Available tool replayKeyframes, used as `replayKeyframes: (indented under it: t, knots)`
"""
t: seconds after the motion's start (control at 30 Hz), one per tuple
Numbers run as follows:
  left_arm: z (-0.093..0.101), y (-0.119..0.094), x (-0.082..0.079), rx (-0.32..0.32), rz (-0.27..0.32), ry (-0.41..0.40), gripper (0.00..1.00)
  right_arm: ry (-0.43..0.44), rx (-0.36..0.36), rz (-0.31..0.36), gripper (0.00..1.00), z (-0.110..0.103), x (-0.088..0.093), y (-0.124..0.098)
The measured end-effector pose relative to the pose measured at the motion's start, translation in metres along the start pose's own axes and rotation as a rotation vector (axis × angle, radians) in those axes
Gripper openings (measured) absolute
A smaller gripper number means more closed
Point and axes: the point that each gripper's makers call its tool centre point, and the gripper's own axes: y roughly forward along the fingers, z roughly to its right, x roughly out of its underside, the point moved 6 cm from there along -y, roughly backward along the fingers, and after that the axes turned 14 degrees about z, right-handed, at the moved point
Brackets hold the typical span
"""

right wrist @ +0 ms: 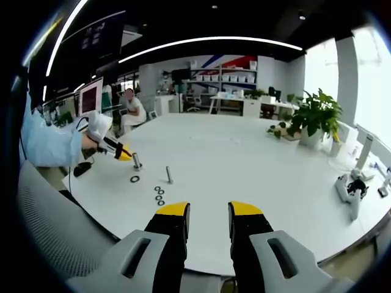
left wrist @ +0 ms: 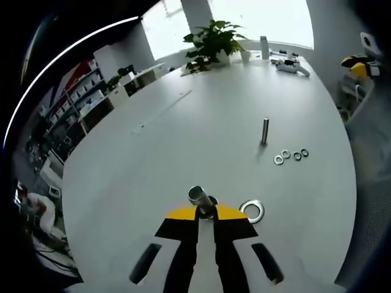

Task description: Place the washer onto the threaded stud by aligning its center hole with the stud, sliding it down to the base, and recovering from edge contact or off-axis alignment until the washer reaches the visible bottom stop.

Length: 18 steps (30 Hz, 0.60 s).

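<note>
Just right of your left gripper (left wrist: 206,215), flat on the white table (left wrist: 183,140), lies the large washer (left wrist: 252,210), touching nothing, its hole facing up. The left jaws are clamped together on the upright threaded stud (left wrist: 199,198), which stands at their tips with its long axis vertical and its top end free above the yellow pads. So the washer sits beside the stud's base, not on it; the fitting step is judged not yet begun. Farther out on the table stands a second, slimmer stud (left wrist: 265,130), with a short row of four small washers (left wrist: 291,156) just near of it. In the right gripper view, your right gripper (right wrist: 208,213) hovers over the near table edge with jaws apart and nothing between them, well away from the work; the large washer (right wrist: 134,179) lies far off to its left, next to the left gripper (right wrist: 124,152) and the gloved hand (right wrist: 98,127) holding it. The right gripper is the free one, so the pickup probably falls to it: expect a long reach leftward, then a lift over the stud's top.
</note>
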Motion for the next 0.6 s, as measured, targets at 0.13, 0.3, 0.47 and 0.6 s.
replayKeyframes:
  t: [0.13,0.3,0.47,0.6]
  knots:
    - [0.001,0.001,0.003,-0.020,0.011,-0.017,0.07,0.000,0.001,-0.001,0.27,0.000,0.000,0.000]
    - [0.007,0.005,0.006,-0.023,0.015,-0.025,0.07,-0.001,-0.001,-0.004,0.27,0.000,0.000,0.000]
    - [0.012,0.007,0.010,-0.021,0.024,-0.039,0.07,-0.001,0.000,-0.007,0.27,0.000,0.001,0.001]
    - [0.018,0.009,0.014,-0.010,0.017,-0.042,0.07,-0.003,-0.002,-0.011,0.27,-0.001,0.001,0.001]
